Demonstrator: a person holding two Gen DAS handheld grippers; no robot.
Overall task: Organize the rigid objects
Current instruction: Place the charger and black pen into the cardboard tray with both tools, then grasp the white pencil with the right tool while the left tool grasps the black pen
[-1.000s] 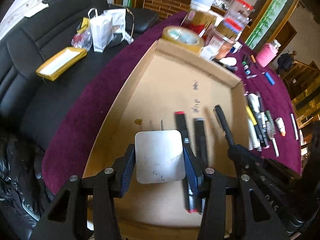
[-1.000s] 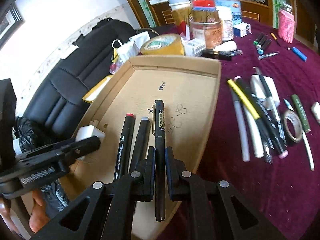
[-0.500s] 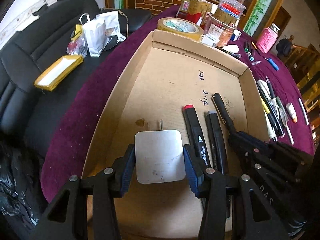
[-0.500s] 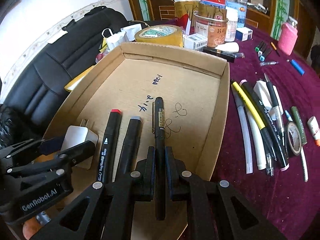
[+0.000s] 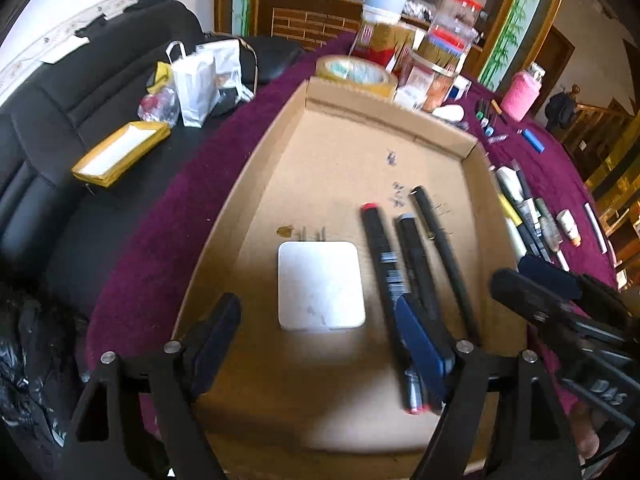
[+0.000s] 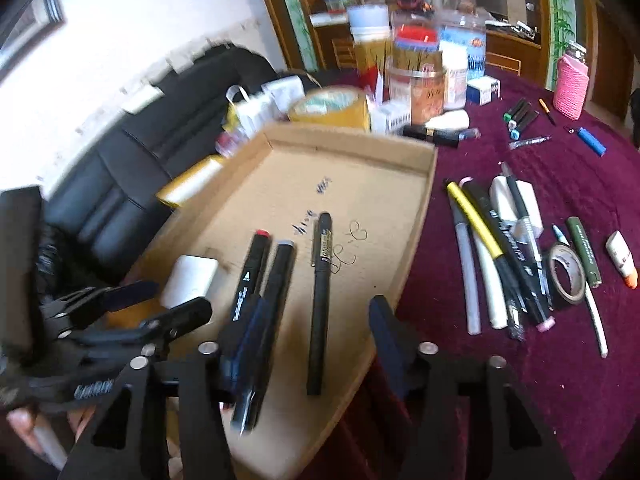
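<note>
A shallow cardboard tray (image 5: 472, 184) lies on the purple table. In it lie a white plug adapter (image 5: 321, 285), a red-capped marker (image 5: 380, 252), a grey-capped marker (image 5: 416, 264) and a black pen (image 5: 444, 256). My left gripper (image 5: 316, 340) is open just behind the adapter, not touching it. My right gripper (image 6: 316, 344) is open around the near end of the black pen (image 6: 320, 292), which lies loose in the tray (image 6: 424, 196). The adapter (image 6: 192, 280) and both markers (image 6: 256, 276) also show in the right wrist view.
Several pens, markers, a tape roll (image 6: 566, 274) and a small tube (image 6: 620, 254) lie on the purple cloth right of the tray. Jars, boxes and a packing-tape roll (image 5: 354, 72) stand behind it. A black sofa (image 5: 80, 112) with bags is at the left.
Both grippers have opened. The left one let go of the white adapter and the right one let go of the black pen; both now lie in the tray. Both grippers drew back slightly.
</note>
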